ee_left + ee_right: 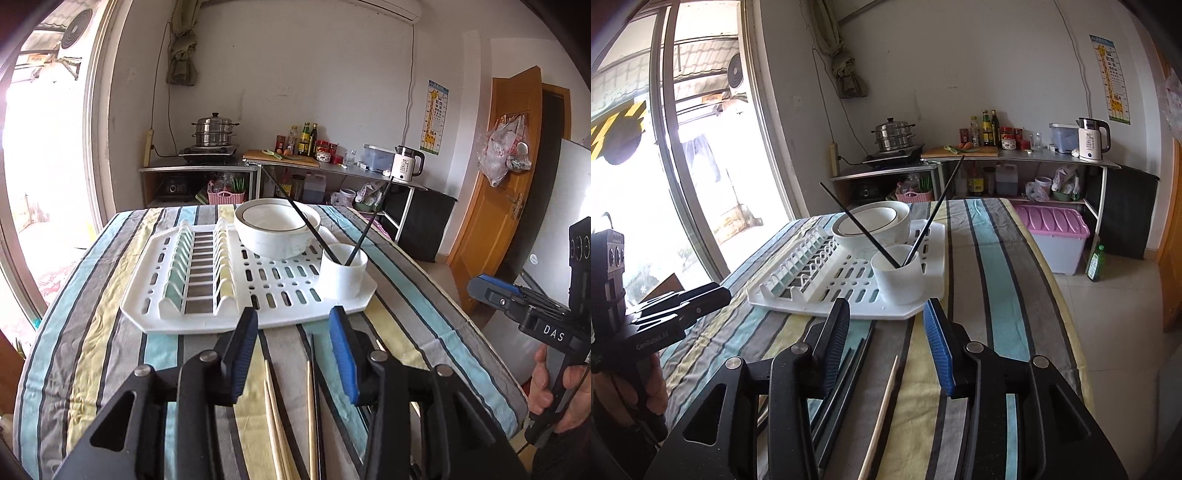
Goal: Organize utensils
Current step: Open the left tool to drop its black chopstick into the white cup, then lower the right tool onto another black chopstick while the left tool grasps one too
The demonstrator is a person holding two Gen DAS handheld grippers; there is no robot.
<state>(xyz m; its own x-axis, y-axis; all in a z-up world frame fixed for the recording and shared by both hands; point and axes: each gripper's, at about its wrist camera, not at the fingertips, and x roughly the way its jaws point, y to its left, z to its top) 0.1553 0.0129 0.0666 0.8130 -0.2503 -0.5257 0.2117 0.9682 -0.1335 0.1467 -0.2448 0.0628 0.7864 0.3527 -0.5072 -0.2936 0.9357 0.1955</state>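
Observation:
A white drying rack (207, 317) (798, 302) lies on the striped tablecloth. On it stand a white utensil cup (341, 275) (899, 275) holding two black chopsticks (306, 225) (857, 225), and a white bowl (275, 230) (875, 225). My left gripper (293, 321) is open and empty above loose wooden chopsticks (273, 413) and a black one (317, 398) on the cloth. My right gripper (886, 314) is open and empty above black chopsticks (846, 376) and a wooden one (882, 410). Each gripper also shows in the other's view, the right (480, 286) and the left (716, 293).
The striped tablecloth (92, 350) (997, 277) covers the table, with edges left and right. Behind stand kitchen shelves with a steamer pot (216, 134), bottles and a kettle (406, 164). A pink-lidded bin (1052, 236) and green bottle (1095, 264) sit on the floor at the right.

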